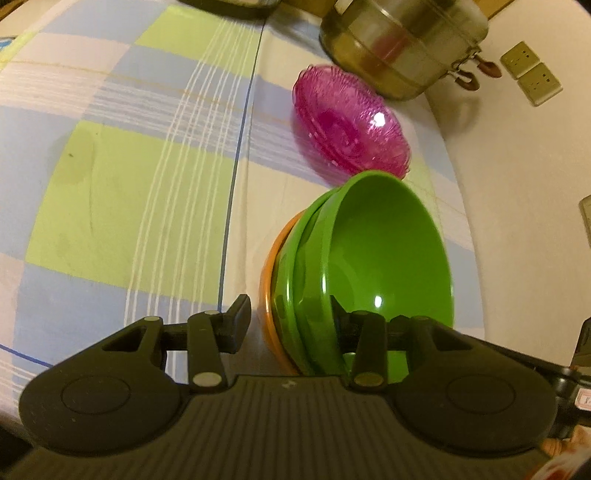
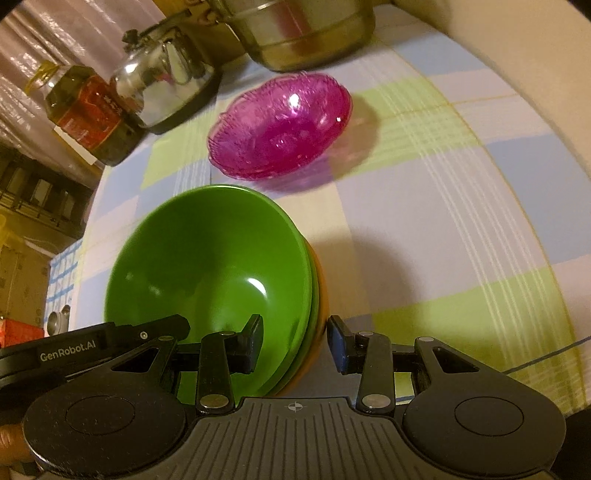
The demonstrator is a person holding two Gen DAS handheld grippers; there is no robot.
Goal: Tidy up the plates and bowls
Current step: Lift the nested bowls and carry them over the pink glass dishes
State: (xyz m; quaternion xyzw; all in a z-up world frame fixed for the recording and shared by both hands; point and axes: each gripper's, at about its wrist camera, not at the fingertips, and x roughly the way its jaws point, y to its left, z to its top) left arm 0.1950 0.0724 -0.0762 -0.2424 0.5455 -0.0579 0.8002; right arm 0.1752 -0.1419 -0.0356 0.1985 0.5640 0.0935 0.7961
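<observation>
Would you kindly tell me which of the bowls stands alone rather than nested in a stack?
The pink glass bowl: it sits apart on the checked cloth, while the green bowl is nested with others over an orange one.

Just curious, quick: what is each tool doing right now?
Left tool: astride the bowl stack; grip cannot be told.
Right tool: closed on the bowl stack.

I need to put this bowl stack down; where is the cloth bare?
Bare checked tablecloth lies right of the stacked green and orange plastic bowls and pink glass bowl in the right wrist view. It is crowded behind: steel pot, shiny kettle, oil bottle.
</observation>
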